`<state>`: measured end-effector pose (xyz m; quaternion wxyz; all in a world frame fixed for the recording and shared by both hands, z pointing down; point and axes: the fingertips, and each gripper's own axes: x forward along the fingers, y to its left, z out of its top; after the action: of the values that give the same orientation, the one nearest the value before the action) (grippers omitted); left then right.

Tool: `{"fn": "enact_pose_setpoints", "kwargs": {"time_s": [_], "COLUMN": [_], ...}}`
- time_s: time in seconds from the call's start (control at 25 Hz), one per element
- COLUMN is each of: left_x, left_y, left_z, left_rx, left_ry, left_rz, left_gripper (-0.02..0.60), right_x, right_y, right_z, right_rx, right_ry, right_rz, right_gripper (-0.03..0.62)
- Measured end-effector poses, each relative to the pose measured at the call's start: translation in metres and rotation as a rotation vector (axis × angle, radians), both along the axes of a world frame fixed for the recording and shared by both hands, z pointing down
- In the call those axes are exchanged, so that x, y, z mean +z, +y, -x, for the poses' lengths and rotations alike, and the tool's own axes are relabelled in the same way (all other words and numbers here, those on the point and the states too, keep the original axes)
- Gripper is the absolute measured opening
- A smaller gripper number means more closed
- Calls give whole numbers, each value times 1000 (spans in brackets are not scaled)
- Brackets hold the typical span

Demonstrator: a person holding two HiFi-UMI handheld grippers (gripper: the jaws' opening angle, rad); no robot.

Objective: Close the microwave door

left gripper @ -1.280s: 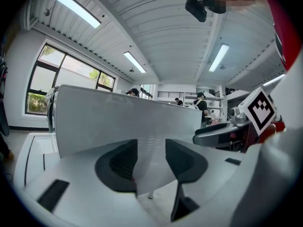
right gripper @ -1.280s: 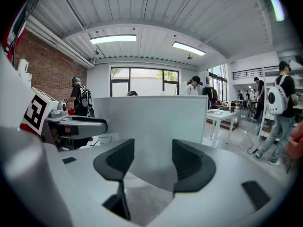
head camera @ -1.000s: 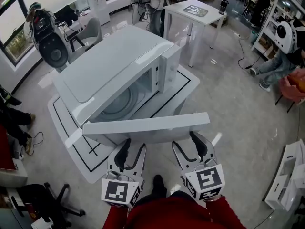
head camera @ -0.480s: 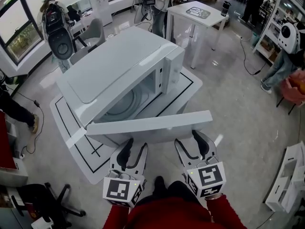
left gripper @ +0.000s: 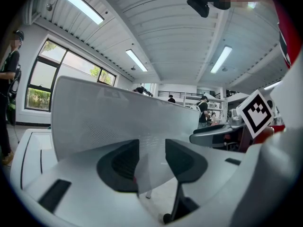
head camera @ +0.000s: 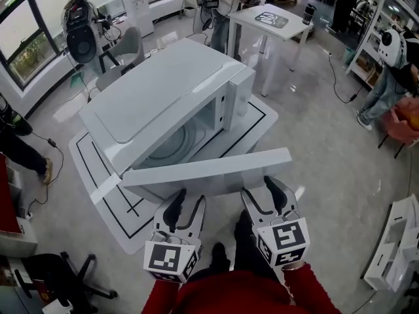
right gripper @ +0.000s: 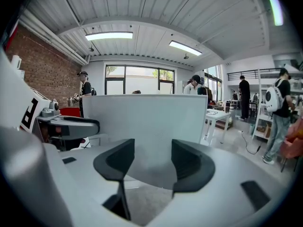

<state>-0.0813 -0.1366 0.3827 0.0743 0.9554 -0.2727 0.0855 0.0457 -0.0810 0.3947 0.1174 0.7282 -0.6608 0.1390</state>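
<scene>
Left gripper (head camera: 185,201) (left gripper: 151,160): jaws apart, nothing clamped. It sits low and just short of the microwave door (head camera: 209,167). In the left gripper view the door panel (left gripper: 118,112) fills the field beyond the jaws, and a sliver of it seems to reach into the gap. Contact: cannot tell.

Right gripper (head camera: 264,195) (right gripper: 152,162): jaws likewise apart and empty, with the door face (right gripper: 147,122) square ahead.

Door: swung wide open, standing out from the front of the microwave (head camera: 157,90), so its long top edge runs across just above both grippers. The cavity (head camera: 167,142) with its turntable is exposed. The microwave sits on a low white desk (head camera: 82,159) marked with black lines.

Change over the last second: the door has held the same angle. Both grippers have edged slightly nearer its outer face, and a dark shoe (head camera: 243,222) now shows further forward between them.

Reading: approach only; closing has not begun. Next move, by judgement: press the outer face with both grippers and swing the door round its hinge to the cavity.

Surroundings: a white table (head camera: 268,18) and several people stand well apart, behind the microwave.
</scene>
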Motion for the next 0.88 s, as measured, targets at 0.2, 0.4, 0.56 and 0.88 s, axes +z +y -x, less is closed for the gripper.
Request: {"fn": "enact_pose_setpoints", "kwargs": {"time_s": [0.2, 0.4, 0.56, 0.88], "left_x": [0, -1, -3, -5], "left_y": [-3, -7, -10, -18], "left_z": [-1, -1, -2, -5], "left_rx": [-9, -20, -30, -55], "left_ry": [7, 5, 3, 4], "left_rz": [1, -4, -8, -8], "left_gripper": [181, 181, 181, 178], "right_x": [1, 1, 1, 2], "right_y": [-6, -16, -25, -41], "right_z": [-5, -6, -6, -5], "right_rx": [-5, -27, -51, -92], "right_ry": [10, 18, 27, 32], "right_rz": [4, 0, 0, -1], "right_gripper": [245, 246, 247, 245]}}
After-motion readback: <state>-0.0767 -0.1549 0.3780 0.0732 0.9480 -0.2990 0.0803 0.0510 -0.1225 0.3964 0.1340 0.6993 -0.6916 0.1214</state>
